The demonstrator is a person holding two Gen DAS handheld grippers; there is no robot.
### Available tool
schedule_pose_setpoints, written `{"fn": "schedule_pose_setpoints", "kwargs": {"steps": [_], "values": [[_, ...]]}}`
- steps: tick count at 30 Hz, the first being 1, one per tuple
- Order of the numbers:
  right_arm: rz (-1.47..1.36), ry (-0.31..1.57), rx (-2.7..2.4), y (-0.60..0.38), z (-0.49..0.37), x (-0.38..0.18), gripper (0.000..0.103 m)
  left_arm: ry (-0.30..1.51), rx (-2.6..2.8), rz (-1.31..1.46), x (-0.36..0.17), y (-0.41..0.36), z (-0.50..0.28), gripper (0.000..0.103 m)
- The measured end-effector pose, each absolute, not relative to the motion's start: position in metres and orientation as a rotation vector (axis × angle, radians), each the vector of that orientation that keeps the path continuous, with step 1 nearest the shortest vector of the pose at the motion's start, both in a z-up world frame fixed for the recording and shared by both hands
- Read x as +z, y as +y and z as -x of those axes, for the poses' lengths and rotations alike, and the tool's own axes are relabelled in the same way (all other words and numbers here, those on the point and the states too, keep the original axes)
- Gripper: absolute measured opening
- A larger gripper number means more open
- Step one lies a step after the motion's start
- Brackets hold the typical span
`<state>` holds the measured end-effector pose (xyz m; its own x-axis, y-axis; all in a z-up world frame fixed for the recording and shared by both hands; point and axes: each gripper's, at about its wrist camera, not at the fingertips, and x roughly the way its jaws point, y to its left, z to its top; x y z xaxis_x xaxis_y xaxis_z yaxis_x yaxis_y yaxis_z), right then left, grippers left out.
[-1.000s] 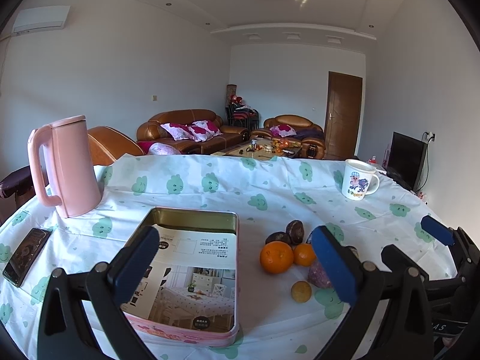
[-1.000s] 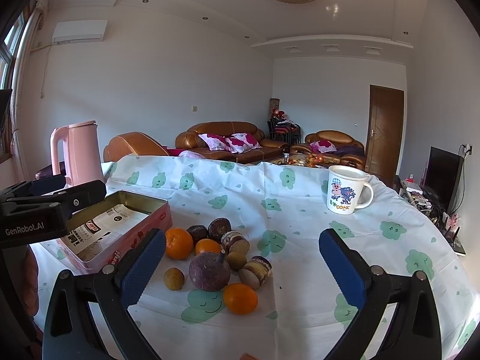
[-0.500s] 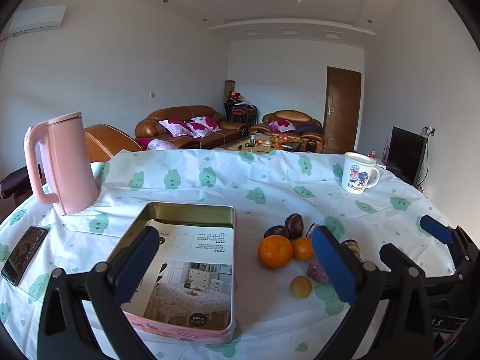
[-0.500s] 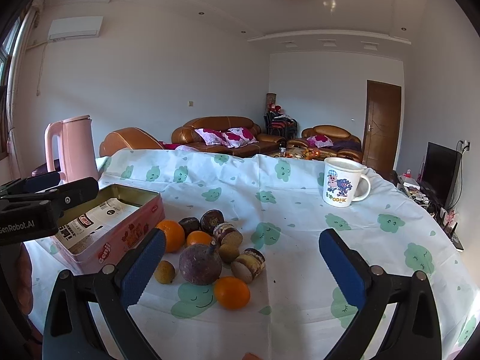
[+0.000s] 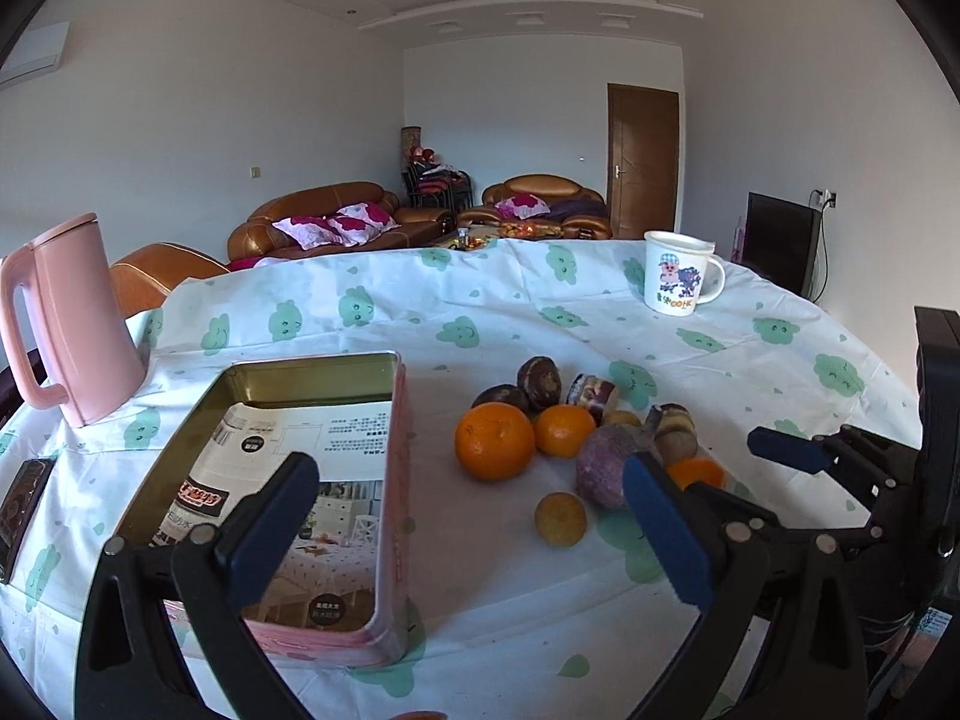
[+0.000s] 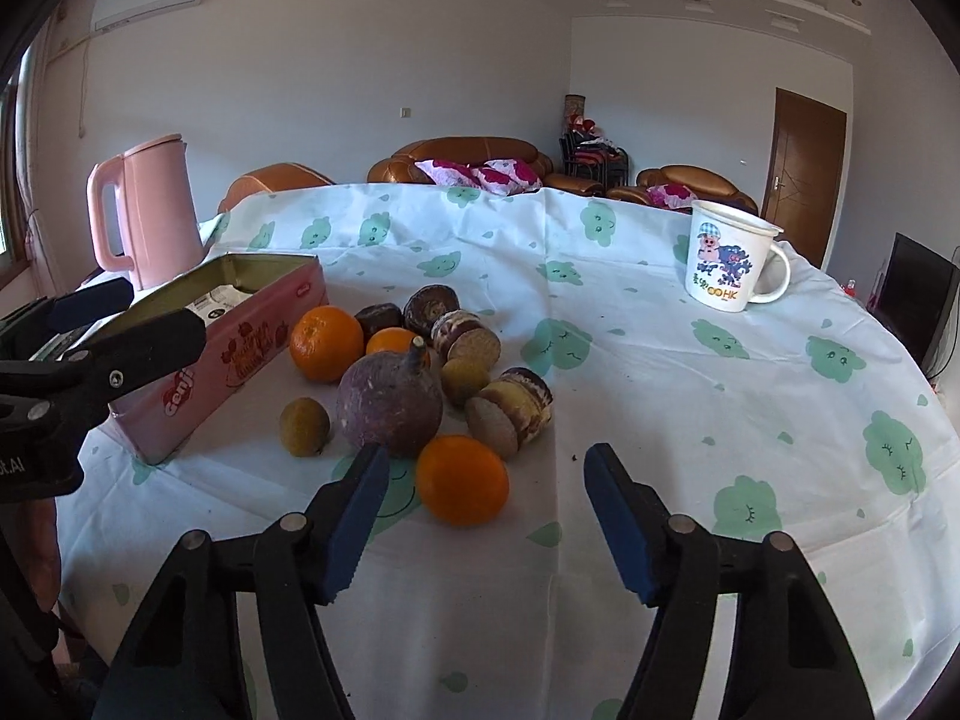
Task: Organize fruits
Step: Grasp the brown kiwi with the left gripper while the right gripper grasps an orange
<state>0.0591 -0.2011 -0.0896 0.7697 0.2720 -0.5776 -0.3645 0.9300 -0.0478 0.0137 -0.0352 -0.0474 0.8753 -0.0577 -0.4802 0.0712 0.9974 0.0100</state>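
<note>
Both jaws spread empty: right gripper low at centre before an orange; left gripper above the tin.

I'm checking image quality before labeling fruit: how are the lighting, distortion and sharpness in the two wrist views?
Left wrist view: heavy fisheye bending with dark corners; daylight falls on the tablecloth, and the oranges are sharp. Right wrist view: same barrel distortion; the fruit pile is crisp and casts soft shadows, with a small highlight on the nearest orange; the open right gripper is in focus.
</note>
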Motion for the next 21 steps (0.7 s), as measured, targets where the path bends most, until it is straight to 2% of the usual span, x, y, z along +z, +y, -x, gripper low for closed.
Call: {"fn": "schedule_pose_setpoints", "kwargs": {"steps": [4, 6, 9, 11, 13, 17, 21], "values": [[0.163, 0.658, 0.384, -0.198, -0.07, -0.096, 0.052, 0.529, -0.091, -0.046, -0.053, -0.042, -0.019, 0.097], [0.15, 0.677, 0.407, -0.199, -0.073, -0.098, 0.037, 0.549, -0.105, -0.065, -0.057, -0.048, -0.021, 0.088], [0.113, 0.66, 0.421, -0.205, -0.071, -0.095, 0.036, 0.586, -0.138, -0.064, -0.064, -0.054, -0.025, 0.081], [0.082, 0.619, 0.405, -0.21, -0.066, -0.092, 0.036, 0.61, -0.155, -0.062, -0.067, -0.057, -0.028, 0.067], [0.048, 0.597, 0.382, -0.217, -0.065, -0.09, 0.036, 0.632, -0.175, -0.058, -0.07, -0.06, -0.03, 0.058], [0.027, 0.585, 0.351, -0.226, -0.067, -0.089, 0.036, 0.669, -0.189, -0.075, -0.075, -0.067, -0.038, 0.054], [0.029, 0.578, 0.361, -0.226, -0.067, -0.088, 0.036, 0.725, -0.185, -0.109, -0.082, -0.076, -0.046, 0.042]]}}
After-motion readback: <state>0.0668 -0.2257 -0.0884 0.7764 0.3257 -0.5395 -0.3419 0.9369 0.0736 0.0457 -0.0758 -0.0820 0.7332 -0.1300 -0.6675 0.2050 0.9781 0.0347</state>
